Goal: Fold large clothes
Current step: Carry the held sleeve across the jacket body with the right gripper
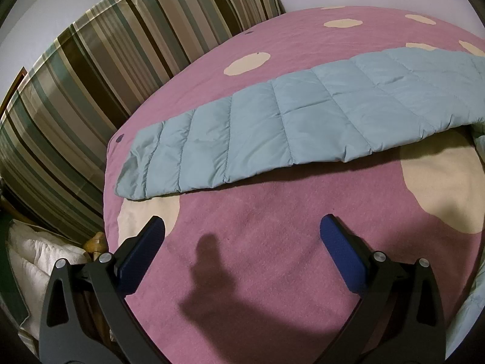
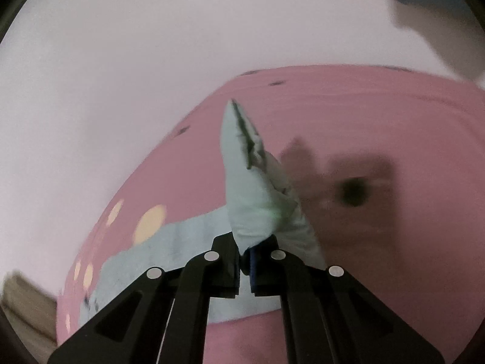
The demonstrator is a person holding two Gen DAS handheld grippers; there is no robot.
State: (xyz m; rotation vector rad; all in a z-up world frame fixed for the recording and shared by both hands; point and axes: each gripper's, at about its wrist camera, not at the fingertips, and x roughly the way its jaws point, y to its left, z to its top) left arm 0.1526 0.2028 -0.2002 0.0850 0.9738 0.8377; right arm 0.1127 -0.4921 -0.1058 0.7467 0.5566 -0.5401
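Note:
A light blue quilted jacket (image 1: 303,121) lies stretched across a pink bedspread (image 1: 257,257) with cream spots. One long quilted part reaches to the bed's left edge. My left gripper (image 1: 242,230) is open and empty, hovering over bare bedspread a little in front of the jacket's near edge. In the right wrist view my right gripper (image 2: 245,251) is shut on a bunched edge of the jacket (image 2: 257,200), lifted off the bed (image 2: 363,115). The cloth stands up between the fingers and trails down to the left. That view is blurred.
A striped curtain (image 1: 91,75) hangs beyond the bed's left edge. A white bundle of bedding (image 1: 33,261) sits low at the left. More pale blue cloth (image 1: 476,303) shows at the right edge. A plain wall (image 2: 151,60) stands behind the bed.

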